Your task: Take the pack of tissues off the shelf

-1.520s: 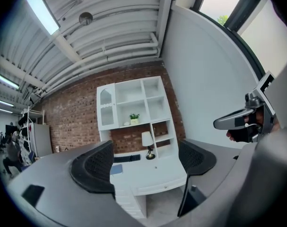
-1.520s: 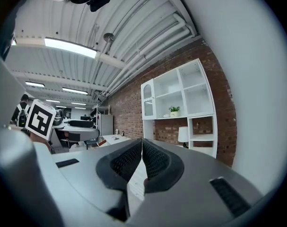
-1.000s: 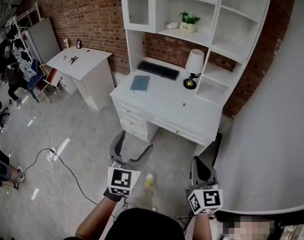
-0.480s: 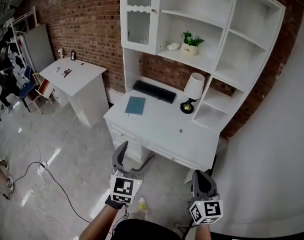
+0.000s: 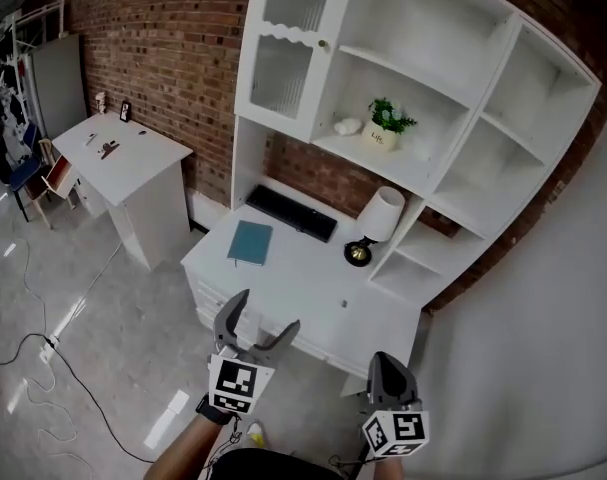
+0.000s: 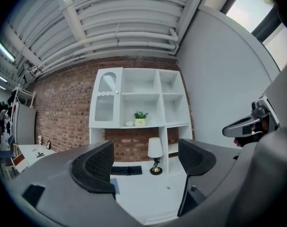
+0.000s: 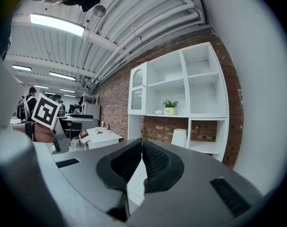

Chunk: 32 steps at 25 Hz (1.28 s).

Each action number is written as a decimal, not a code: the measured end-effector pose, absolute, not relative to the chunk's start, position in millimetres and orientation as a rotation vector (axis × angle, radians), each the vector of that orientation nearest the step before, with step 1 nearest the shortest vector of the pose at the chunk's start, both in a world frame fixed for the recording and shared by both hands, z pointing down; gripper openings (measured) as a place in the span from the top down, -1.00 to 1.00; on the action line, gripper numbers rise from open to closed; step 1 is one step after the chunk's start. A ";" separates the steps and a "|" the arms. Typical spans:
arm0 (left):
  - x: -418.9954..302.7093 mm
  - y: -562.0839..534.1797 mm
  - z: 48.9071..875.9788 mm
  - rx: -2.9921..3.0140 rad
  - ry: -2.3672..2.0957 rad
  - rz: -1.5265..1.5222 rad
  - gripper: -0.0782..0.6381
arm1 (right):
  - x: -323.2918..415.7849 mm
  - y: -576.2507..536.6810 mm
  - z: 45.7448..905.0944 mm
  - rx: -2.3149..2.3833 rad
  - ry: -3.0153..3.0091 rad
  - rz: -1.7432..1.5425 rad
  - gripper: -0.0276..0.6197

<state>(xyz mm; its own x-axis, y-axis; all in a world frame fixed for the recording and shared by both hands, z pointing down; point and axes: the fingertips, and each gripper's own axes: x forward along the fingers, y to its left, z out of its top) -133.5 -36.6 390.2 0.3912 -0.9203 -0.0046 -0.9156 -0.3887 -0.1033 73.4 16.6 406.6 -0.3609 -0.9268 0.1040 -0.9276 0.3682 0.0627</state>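
Head view shows left gripper fingers apart; right gripper view shows right gripper fingers together.

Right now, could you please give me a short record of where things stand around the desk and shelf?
pack of tissues: on the shelf, beside the plant, untouched
left hand-held gripper: open, empty, short of the desk
right hand-held gripper: shut, empty
desk top: lamp, keyboard, notebook
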 end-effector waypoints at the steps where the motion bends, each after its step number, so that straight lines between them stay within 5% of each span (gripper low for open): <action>1: -134.7 -44.5 389.1 -2.557 1.679 -0.072 -0.44 | 71.0 9.4 403.6 1.710 -2.488 -0.002 0.90; 32: -112.9 -286.7 353.6 -2.473 1.641 -0.193 -0.39 | 53.6 -253.6 378.0 1.618 -2.650 -0.095 0.91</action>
<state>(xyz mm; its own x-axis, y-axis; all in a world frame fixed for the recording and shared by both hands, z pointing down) -112.9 -286.7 353.6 0.3873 -0.9218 0.0154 -0.9002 -0.3817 -0.2097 53.6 -253.6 378.0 -0.4566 -0.8896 -0.0017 -0.8875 0.4554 0.0702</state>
